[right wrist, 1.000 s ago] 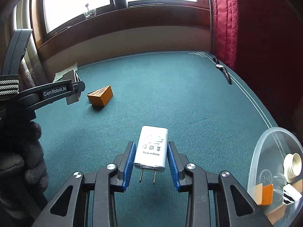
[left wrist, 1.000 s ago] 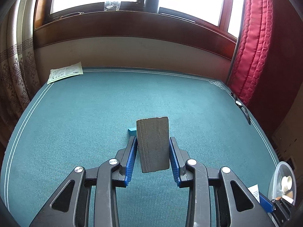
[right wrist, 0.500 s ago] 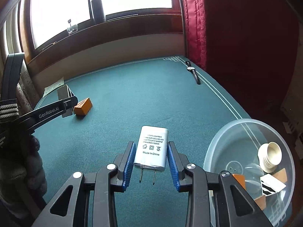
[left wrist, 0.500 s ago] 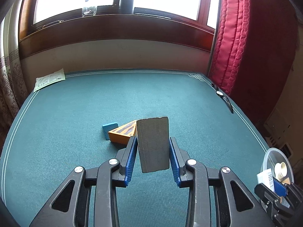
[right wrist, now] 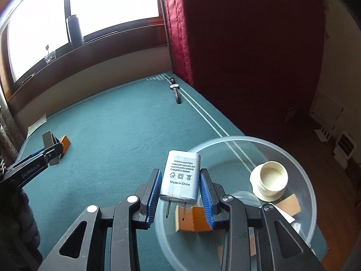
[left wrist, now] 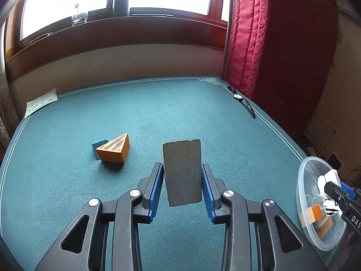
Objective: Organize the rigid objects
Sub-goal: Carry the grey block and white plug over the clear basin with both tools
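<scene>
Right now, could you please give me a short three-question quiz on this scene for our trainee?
1. True or false: the right gripper is shut on the adapter.
2. What does the left gripper hold: (a) the wedge, (b) the grey block, (c) the watch?
3. Fill in: the white cap lies in the clear ____.

Key: 1 true; 2 b; 3 bowl.
</scene>
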